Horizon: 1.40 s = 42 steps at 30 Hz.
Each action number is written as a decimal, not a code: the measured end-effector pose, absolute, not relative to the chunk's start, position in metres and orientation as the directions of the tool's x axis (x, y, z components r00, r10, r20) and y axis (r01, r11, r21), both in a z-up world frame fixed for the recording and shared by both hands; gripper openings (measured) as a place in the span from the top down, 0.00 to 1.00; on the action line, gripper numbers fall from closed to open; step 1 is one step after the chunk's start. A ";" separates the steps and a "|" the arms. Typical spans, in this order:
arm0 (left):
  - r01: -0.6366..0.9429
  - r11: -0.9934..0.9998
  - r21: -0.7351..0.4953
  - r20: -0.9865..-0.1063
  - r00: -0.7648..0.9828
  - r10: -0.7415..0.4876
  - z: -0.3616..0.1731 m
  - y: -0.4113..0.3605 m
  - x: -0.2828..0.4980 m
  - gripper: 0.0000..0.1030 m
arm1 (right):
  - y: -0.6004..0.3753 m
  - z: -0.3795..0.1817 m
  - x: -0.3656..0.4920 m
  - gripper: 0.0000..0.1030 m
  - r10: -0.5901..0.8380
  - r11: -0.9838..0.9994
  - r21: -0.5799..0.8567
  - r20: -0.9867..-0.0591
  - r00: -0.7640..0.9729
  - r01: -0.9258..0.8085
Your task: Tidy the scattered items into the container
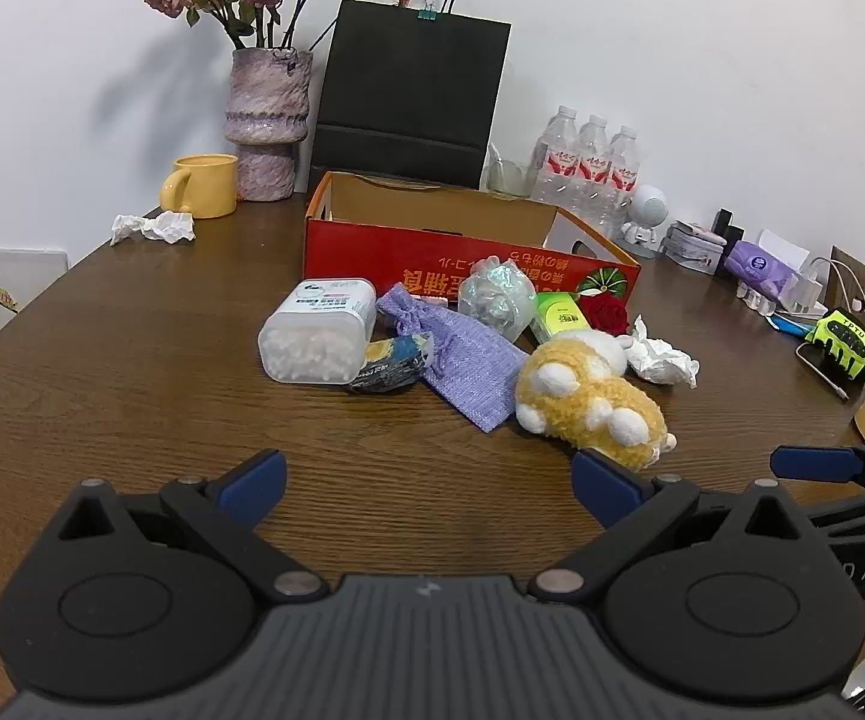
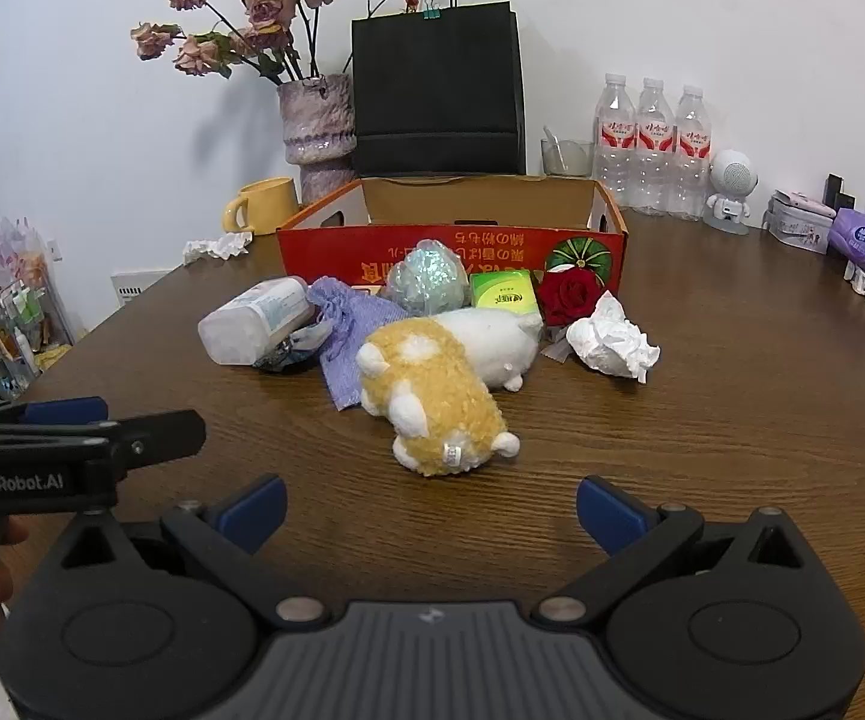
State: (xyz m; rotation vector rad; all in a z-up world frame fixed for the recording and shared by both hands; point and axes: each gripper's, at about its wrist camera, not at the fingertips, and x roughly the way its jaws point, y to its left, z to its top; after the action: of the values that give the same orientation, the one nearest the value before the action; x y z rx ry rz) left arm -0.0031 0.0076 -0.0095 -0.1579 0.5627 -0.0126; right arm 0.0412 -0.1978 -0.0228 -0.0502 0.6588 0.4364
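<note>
An open red cardboard box [image 1: 432, 249] [image 2: 372, 246] stands on the wooden table. In front of it lie a cotton-swab jar [image 1: 318, 330] [image 2: 252, 321], a purple pouch [image 1: 462, 354] [image 2: 348, 324], a dark wrapper [image 1: 390, 363], a shiny bundle [image 1: 495, 294] [image 2: 426, 276], a green packet [image 1: 558, 315] [image 2: 504, 289], a red rose [image 1: 606, 312] [image 2: 570, 294], crumpled tissue [image 1: 663, 360] [image 2: 612, 339] and a yellow-white plush [image 1: 588, 396] [image 2: 432, 396]. My left gripper [image 1: 429, 489] is open and empty, short of the pile. My right gripper [image 2: 429, 510] is open and empty, just short of the plush.
At the back stand a vase of dried roses [image 1: 267, 120], a yellow mug [image 1: 201, 186], a black paper bag [image 1: 408, 96], three water bottles [image 1: 588, 168] and a white robot figure [image 1: 645, 216]. Another tissue [image 1: 153, 227] lies far left. Clutter and a green glove [image 1: 840, 342] sit right.
</note>
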 end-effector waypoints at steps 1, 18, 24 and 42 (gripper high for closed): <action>-0.031 0.988 -0.153 -0.531 0.845 -0.056 -0.010 0.008 -0.003 0.00 | -0.197 -0.023 0.041 0.00 0.376 0.908 0.091 -0.604 0.703 -0.408; -0.049 0.987 -0.155 -0.559 0.828 -0.046 -0.002 0.011 0.010 0.00 | -0.194 -0.016 0.055 0.00 0.377 0.907 0.101 -0.631 0.678 -0.410; -0.056 0.986 -0.156 -0.572 0.819 -0.044 -0.005 0.013 0.024 0.00 | -0.192 -0.019 0.069 0.00 0.378 0.905 0.107 -0.643 0.666 -0.411; -0.132 0.988 -0.079 -0.606 0.793 0.058 -0.020 0.060 0.132 0.00 | -0.161 -0.049 0.153 0.02 0.356 0.908 0.099 -0.695 0.625 -0.407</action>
State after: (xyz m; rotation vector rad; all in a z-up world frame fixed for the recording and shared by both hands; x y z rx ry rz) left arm 0.1322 0.0603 -0.0195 -0.1191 0.6473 0.1024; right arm 0.1534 -0.1606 -0.0488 -0.0699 0.7820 0.4382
